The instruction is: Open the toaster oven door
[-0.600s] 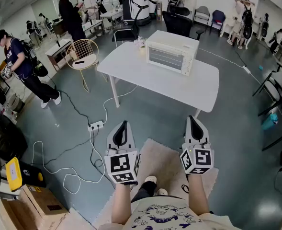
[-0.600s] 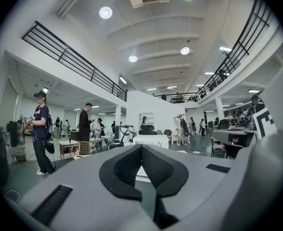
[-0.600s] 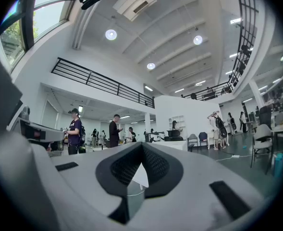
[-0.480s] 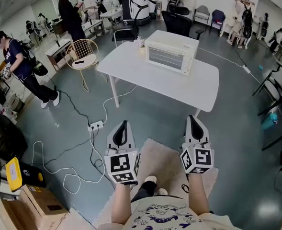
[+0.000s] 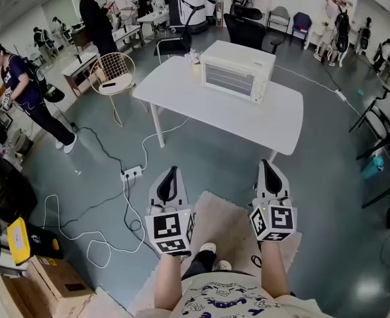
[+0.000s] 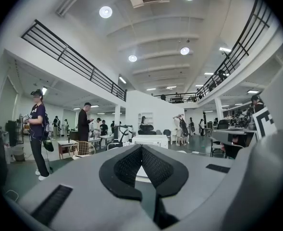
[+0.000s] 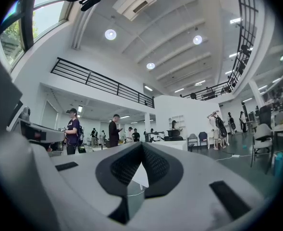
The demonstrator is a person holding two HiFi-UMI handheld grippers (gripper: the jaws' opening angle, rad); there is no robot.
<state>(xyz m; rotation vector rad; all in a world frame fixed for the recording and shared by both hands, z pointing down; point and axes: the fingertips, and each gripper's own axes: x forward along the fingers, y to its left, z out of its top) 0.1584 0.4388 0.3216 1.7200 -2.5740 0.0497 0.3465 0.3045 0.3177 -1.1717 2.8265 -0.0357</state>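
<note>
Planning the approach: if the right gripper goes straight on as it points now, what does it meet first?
The way over the floor looks free up to the white table; the toaster oven stands farther back on it. Whether the right gripper would clear the tabletop is unclear.

Toaster oven (image 5: 238,78) on table (image 5: 247,126) (far edge) — chair (image 5: 113,73) left.

Desk (image 5: 208,114): white, rectangular, mid-room.
Wire chair (image 5: 113,71): round mesh back, beside the desk's left end.
Power strip (image 5: 133,173): white, on grey floor (image 5: 208,164).
Rug (image 5: 218,217): cream, shaggy.
Cardboard box (image 5: 59,280): bottom left.
</note>
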